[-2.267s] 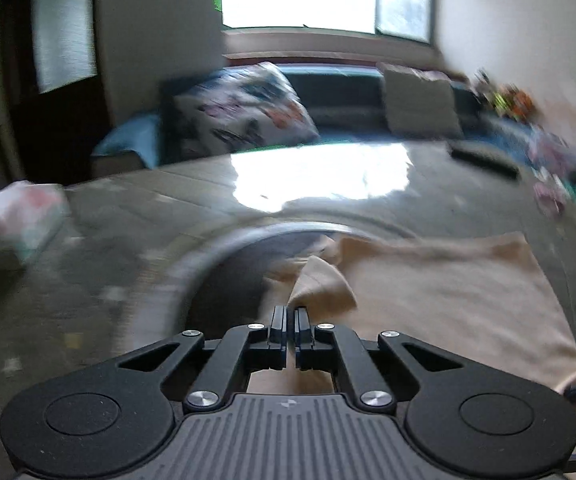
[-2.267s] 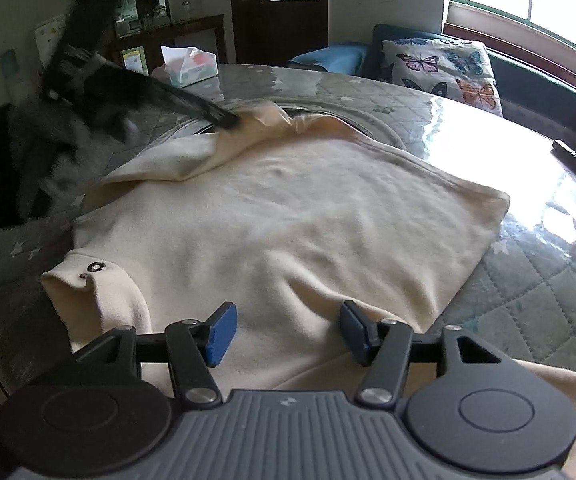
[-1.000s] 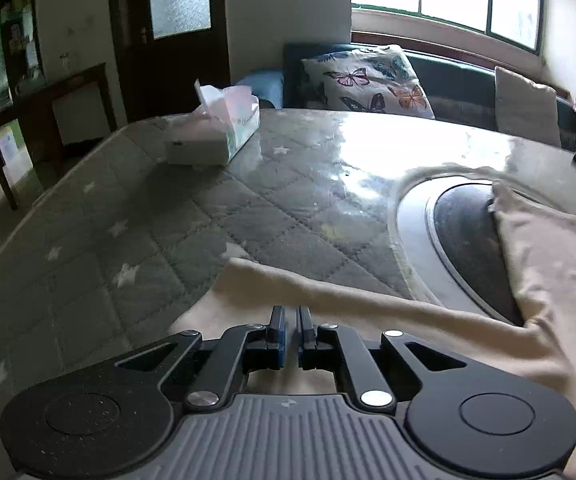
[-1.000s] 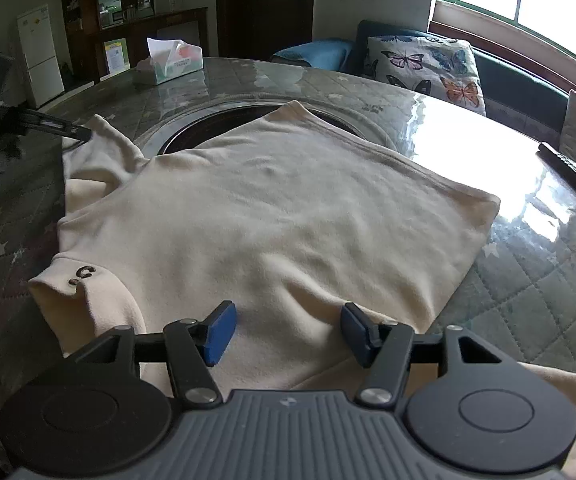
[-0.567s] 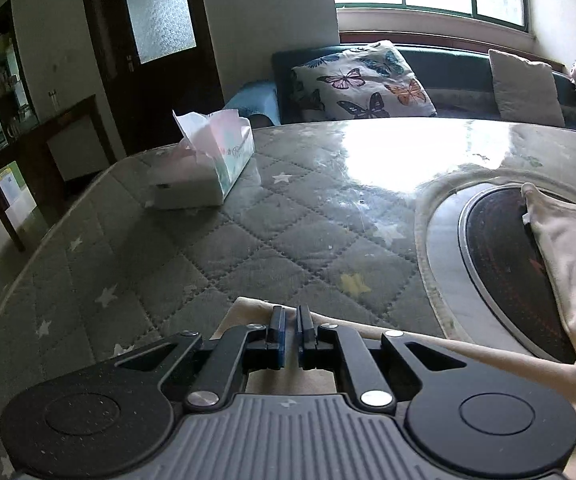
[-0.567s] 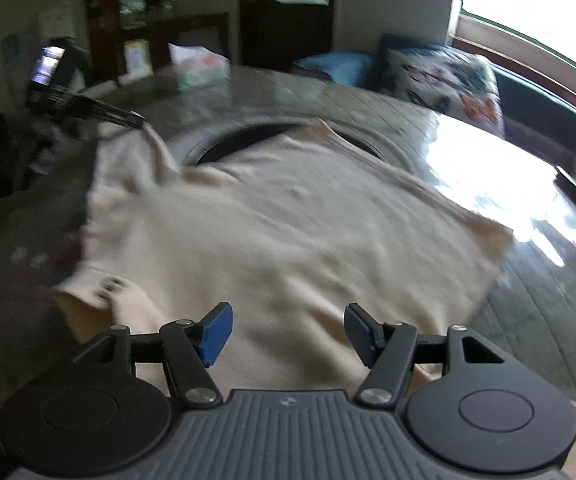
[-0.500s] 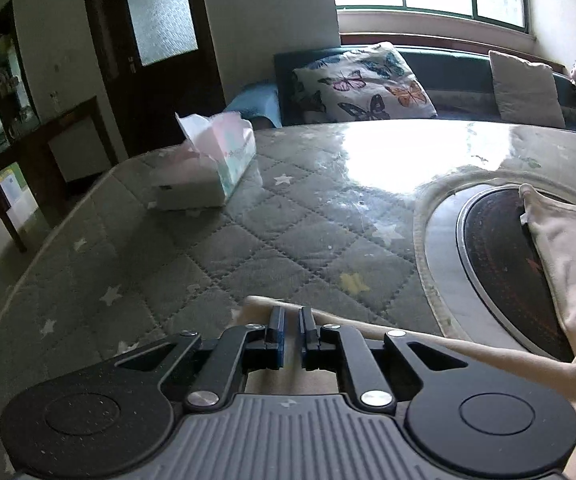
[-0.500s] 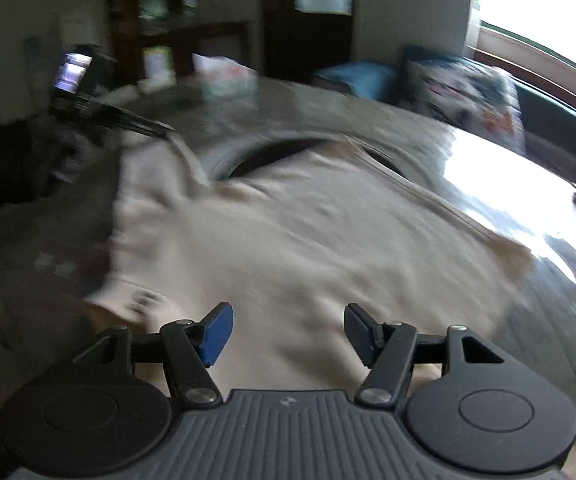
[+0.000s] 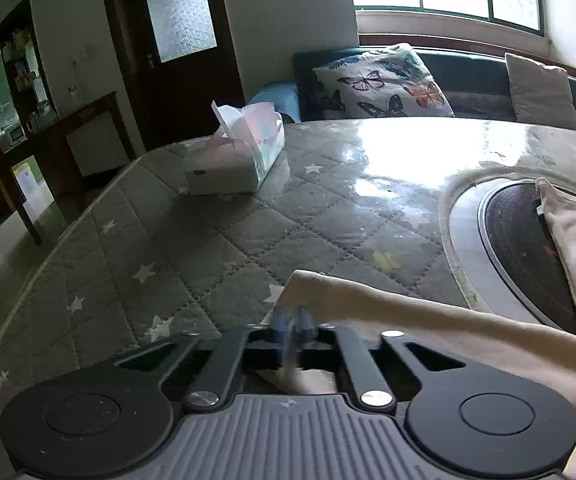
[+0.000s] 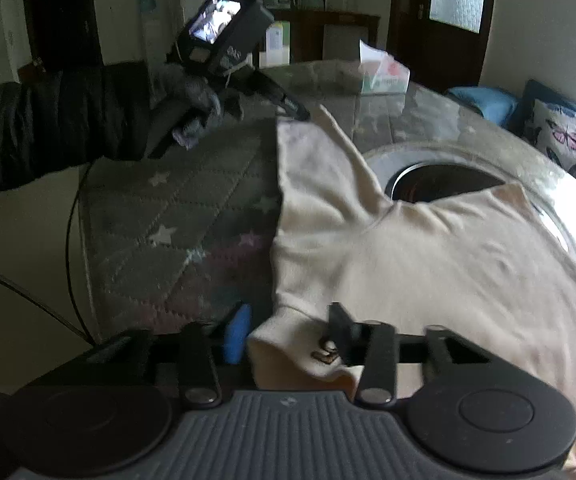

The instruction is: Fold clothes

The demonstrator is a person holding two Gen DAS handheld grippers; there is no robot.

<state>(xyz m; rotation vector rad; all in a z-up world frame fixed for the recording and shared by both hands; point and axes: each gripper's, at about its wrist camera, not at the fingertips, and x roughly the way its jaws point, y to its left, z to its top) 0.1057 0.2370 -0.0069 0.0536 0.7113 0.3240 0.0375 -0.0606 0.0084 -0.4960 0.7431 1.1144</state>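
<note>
A cream sweater [image 10: 428,264] lies spread across the round bench [image 9: 192,240], which is covered with a grey quilted cloth printed with stars. Part of the sweater's body covers the dark round inset [image 9: 516,248] at the bench's middle; the rest reaches toward the near edge.

The left tool [image 9: 290,322] sits low over one sleeve [image 9: 408,316], which stretches out flat along the cloth. Its fingertips are blurred; they look nearly together, with the sleeve's end just ahead of them, so it is hard to say whether cloth is pinched between them. From the right wrist view the same tool [image 10: 300,114] shows its tips at the far end of that sleeve, held by a gloved hand [image 10: 196,100] with a dark sleeved arm behind it.

The right tool [image 10: 288,332] stands wide apart, one finger on each side of a bunched, raised fold [image 10: 300,344] of the sweater's edge that carries a small dark mark. The fingers flank the fold without pressing on it.

A tissue box [image 9: 236,160] stands on the far part of the bench, well apart from the sweater, with a white tissue sticking up out of its top. Beyond the bench a butterfly-print cushion [image 9: 380,84] leans on a dark sofa under the window.
</note>
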